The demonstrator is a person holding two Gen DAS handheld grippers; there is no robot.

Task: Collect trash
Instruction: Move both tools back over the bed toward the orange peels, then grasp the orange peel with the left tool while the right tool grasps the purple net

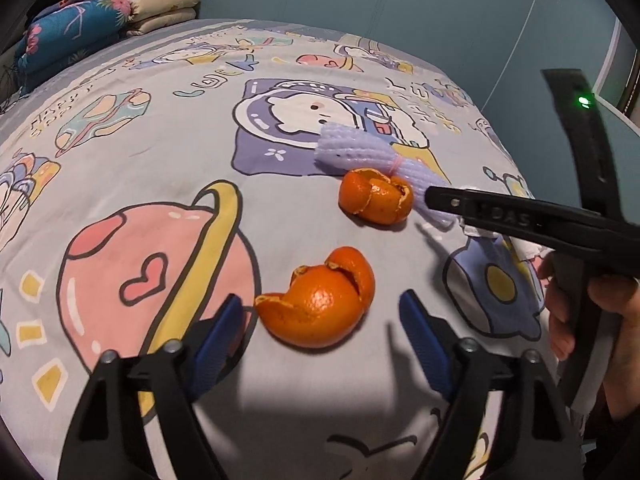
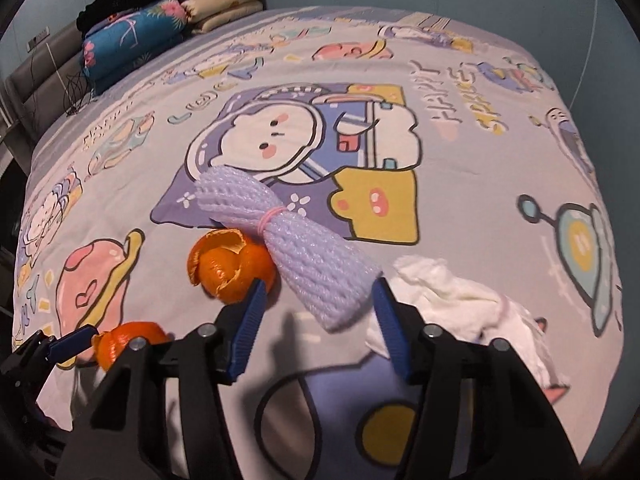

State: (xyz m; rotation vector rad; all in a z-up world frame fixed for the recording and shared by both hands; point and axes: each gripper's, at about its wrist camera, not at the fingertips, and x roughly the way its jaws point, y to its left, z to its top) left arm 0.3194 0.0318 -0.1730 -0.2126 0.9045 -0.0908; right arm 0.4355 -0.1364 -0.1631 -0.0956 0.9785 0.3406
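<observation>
My left gripper (image 1: 322,320) stands open astride the near orange peel (image 1: 320,304), low centre of its frame, pads not touching. My right gripper (image 2: 318,304) is open around the foam net (image 2: 296,248) end, mid-frame. Risks: peel crushing and skidding aside; right pad snagging the adjacent white tissue (image 2: 460,296) or bedsheet (image 2: 460,208).

Two peels on the bed (image 2: 460,208), nearer peel (image 1: 320,304) toward the foot edge, farther peel (image 1: 376,196) touching foam net (image 2: 296,256), crumpled tissue (image 2: 460,292) just beside it, folded bedding (image 2: 132,40) at the head corner.
</observation>
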